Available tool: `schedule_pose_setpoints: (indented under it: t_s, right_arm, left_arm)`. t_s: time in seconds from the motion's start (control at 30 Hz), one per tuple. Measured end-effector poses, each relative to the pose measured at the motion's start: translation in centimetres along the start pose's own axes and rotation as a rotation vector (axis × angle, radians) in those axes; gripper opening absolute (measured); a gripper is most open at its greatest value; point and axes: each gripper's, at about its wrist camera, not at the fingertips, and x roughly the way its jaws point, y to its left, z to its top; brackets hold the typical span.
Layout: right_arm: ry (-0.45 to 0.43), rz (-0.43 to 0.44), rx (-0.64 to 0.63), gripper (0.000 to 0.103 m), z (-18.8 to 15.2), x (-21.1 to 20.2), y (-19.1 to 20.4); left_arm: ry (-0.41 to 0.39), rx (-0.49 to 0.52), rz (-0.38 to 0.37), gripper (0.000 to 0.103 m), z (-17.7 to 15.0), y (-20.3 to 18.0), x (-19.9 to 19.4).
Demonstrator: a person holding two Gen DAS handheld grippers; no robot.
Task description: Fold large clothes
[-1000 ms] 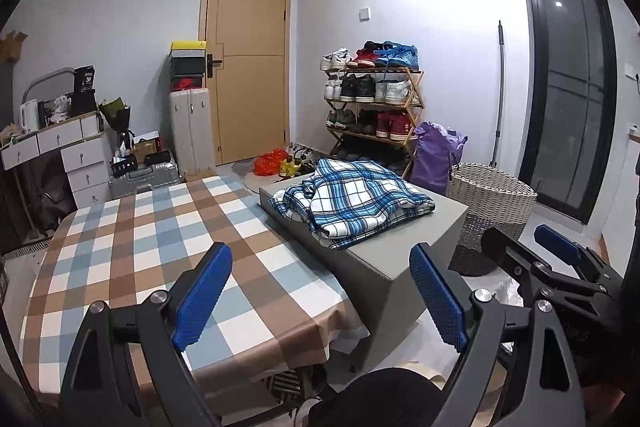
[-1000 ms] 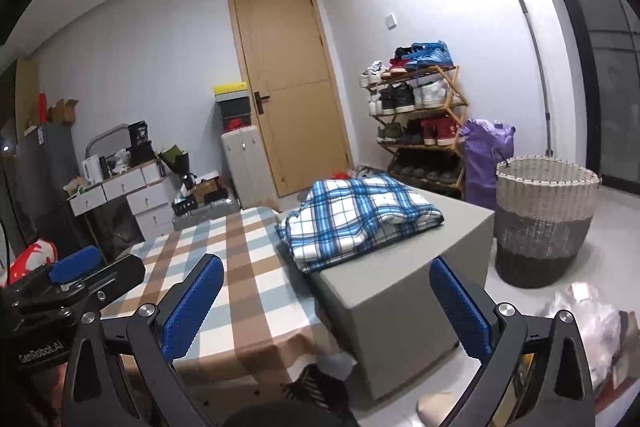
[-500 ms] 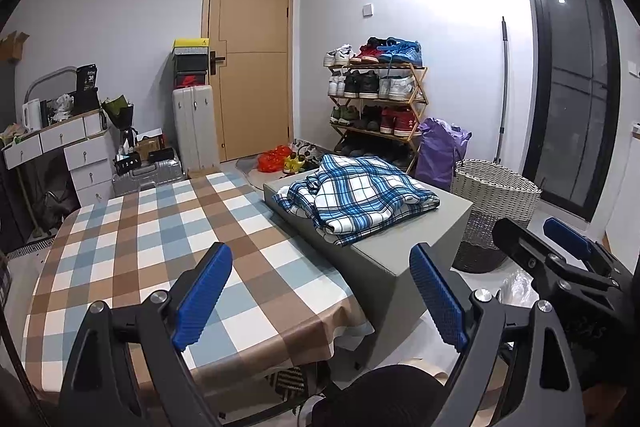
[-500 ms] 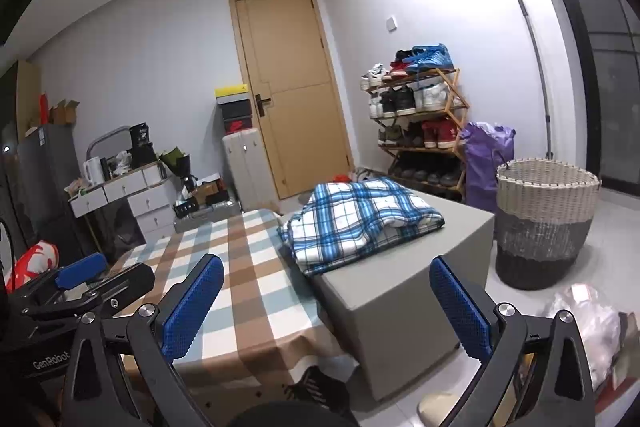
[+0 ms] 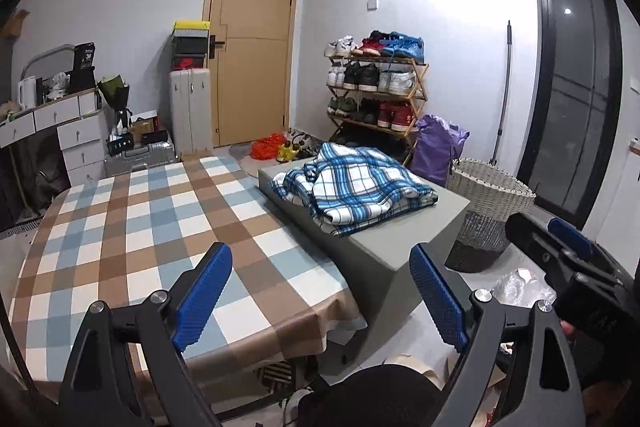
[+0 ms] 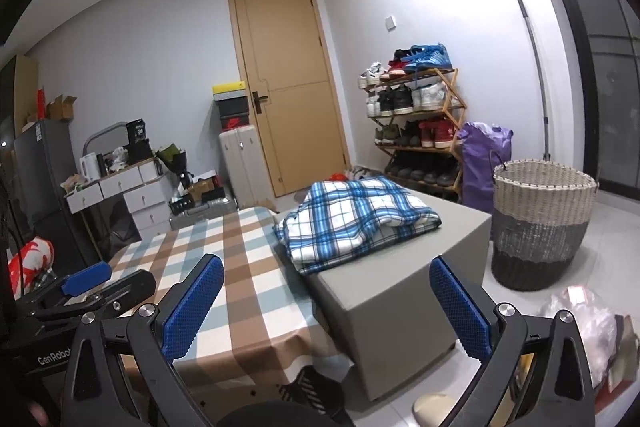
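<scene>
We are holding the left tool [image 5: 320,291] and the right tool [image 6: 326,301] above the near edge of the checked counter [image 5: 132,227], both with jaws spread wide and gripping nothing. The blue plaid garment [image 5: 356,189] is lying bunched on the grey box [image 5: 384,247], which is standing against the counter's right edge. A woven basket [image 6: 540,223] is standing on the floor beyond the box.

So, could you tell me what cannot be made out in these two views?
- Plaid garment: bunched on the grey box in both views; its type and underside are hidden by its own folds.
- Wicker basket: contents hidden by its wall, both views.
- Floor under the checked table: covered by the cloth.
</scene>
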Motion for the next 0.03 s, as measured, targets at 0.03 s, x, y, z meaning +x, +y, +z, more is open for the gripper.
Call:
schedule_pose_setpoints:
  t_s: [0.03]
  right_arm:
    - [0.004,-0.003,0.0,0.103,-0.03,0.26,0.04]
  left_arm:
    - [0.003,0.001,-0.004,0.087,-0.09,0.08,0.19]
